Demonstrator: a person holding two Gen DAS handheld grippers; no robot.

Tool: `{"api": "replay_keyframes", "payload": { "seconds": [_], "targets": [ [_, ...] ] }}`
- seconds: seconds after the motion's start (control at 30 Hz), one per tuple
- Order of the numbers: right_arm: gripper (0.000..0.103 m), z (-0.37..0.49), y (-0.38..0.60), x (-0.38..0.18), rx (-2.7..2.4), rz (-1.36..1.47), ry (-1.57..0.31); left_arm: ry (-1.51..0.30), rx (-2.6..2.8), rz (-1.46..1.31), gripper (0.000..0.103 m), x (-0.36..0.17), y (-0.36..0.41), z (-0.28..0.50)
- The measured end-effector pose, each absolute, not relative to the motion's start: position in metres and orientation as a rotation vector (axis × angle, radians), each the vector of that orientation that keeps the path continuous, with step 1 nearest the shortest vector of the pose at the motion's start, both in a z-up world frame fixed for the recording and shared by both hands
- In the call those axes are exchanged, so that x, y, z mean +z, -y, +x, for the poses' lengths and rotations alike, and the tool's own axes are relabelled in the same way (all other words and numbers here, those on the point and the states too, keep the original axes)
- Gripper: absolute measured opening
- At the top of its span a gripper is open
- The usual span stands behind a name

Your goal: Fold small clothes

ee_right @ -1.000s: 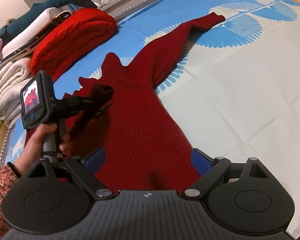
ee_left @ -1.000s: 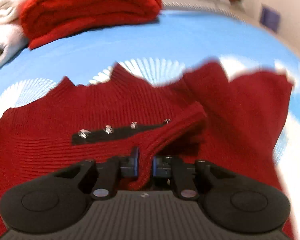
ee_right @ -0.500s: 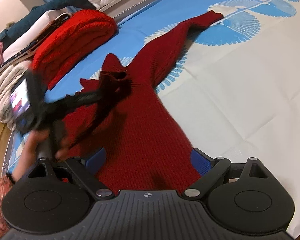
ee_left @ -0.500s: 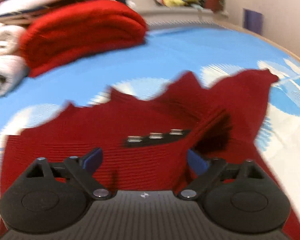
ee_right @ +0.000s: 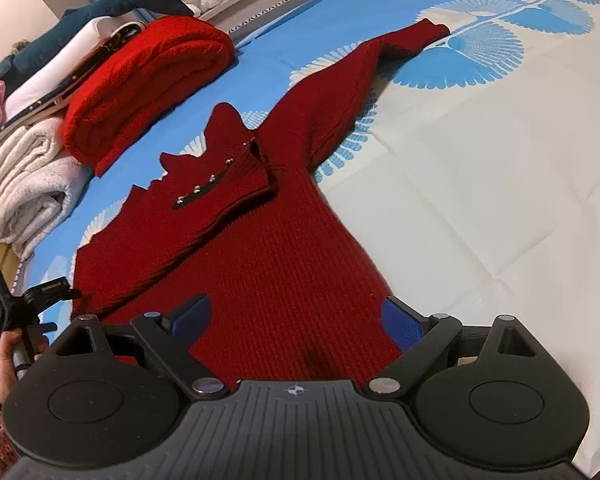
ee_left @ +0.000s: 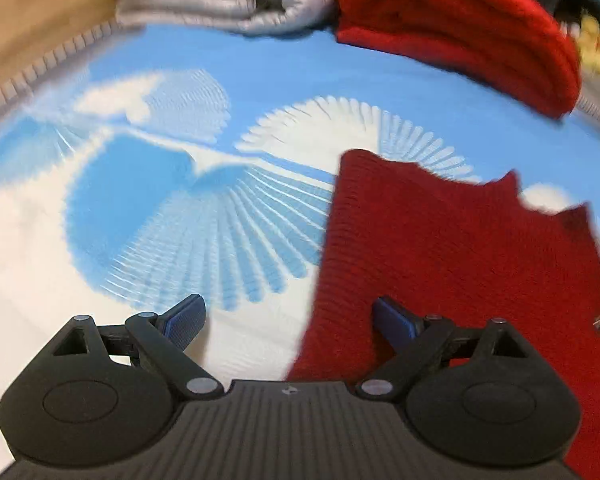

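A dark red knitted sweater (ee_right: pixel 268 264) lies flat on the blue and white bed sheet (ee_right: pixel 480 184). Its left sleeve (ee_right: pixel 224 200), with a black strip of metal studs, is folded across the body. Its right sleeve (ee_right: pixel 364 64) stretches out to the far right. My right gripper (ee_right: pixel 296 320) is open and hovers over the sweater's lower body. My left gripper (ee_left: pixel 288 320) is open and empty at the sweater's left edge (ee_left: pixel 440 248); it also shows at the far left of the right wrist view (ee_right: pixel 66 292), in a hand.
A folded bright red knit (ee_right: pixel 148 80) lies beyond the sweater, next to stacked white towels (ee_right: pixel 24 184) and other folded clothes. Plush toys (ee_right: pixel 140 0) lie along the back. The bed's wooden edge (ee_left: pixel 40 20) runs at the upper left of the left wrist view.
My left gripper opened, let go of the studded sleeve, which now lies folded across the body, and pulled back left to the sweater's edge. My right gripper stayed open and still.
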State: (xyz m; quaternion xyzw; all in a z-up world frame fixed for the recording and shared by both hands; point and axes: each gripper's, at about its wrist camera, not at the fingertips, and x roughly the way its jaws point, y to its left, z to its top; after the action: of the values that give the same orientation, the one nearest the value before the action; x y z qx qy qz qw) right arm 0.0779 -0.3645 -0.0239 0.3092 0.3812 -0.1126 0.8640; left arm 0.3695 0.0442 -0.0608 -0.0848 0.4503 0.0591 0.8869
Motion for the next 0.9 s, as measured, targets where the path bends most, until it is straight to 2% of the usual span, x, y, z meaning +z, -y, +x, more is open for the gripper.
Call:
{"api": "replay_keyframes", "payload": {
  "seconds": [0.03, 0.07, 0.1, 0.13, 0.17, 0.33, 0.4, 0.43, 0.47, 0.53, 0.63, 0.77, 0.9],
  "targets": [
    [0.092, 0.079, 0.364, -0.026, -0.244, 0.643, -0.805, -0.944, 0.074, -0.241, 0.09, -0.061, -0.048, 0.37],
    [0.092, 0.081, 0.364, -0.027, -0.251, 0.638, -0.81, -0.952, 0.028, -0.295, 0.069, -0.061, -0.048, 0.371],
    [0.092, 0.082, 0.363, -0.028, -0.259, 0.634, -0.816, -0.958, 0.001, -0.315, 0.054, -0.062, -0.046, 0.373],
    [0.092, 0.083, 0.362, -0.029, -0.263, 0.63, -0.82, -0.961, 0.024, -0.286, 0.043, -0.062, -0.041, 0.374],
    [0.092, 0.085, 0.362, -0.03, -0.266, 0.627, -0.824, -0.936, 0.058, -0.224, 0.025, -0.062, -0.036, 0.375],
    [0.092, 0.087, 0.362, -0.032, -0.292, 0.597, -0.826, -0.911, 0.109, -0.236, 0.023, -0.062, -0.035, 0.372],
    [0.092, 0.088, 0.365, -0.032, -0.299, 0.592, -0.823, -0.904, 0.115, -0.237, 0.028, -0.06, -0.04, 0.37],
    [0.092, 0.087, 0.367, -0.033, -0.306, 0.591, -0.822, -0.898, 0.104, -0.229, 0.037, -0.059, -0.041, 0.368],
    [0.092, 0.086, 0.37, -0.033, -0.311, 0.591, -0.821, -0.894, 0.1, -0.214, 0.062, -0.057, -0.041, 0.364],
    [0.092, 0.084, 0.376, -0.036, -0.319, 0.596, -0.824, -0.91, 0.105, -0.166, 0.095, -0.051, -0.041, 0.35],
    [0.092, 0.079, 0.388, -0.04, -0.326, 0.618, -0.829, -0.888, 0.063, -0.116, 0.097, -0.043, -0.043, 0.31],
    [0.093, 0.066, 0.406, -0.048, -0.271, 0.645, -0.849, -0.953, 0.008, -0.092, 0.097, -0.043, -0.063, 0.241],
    [0.093, 0.048, 0.427, -0.067, -0.112, 0.802, -0.913, -1.055, 0.018, -0.134, 0.097, -0.06, -0.091, 0.183]
  ]
}}
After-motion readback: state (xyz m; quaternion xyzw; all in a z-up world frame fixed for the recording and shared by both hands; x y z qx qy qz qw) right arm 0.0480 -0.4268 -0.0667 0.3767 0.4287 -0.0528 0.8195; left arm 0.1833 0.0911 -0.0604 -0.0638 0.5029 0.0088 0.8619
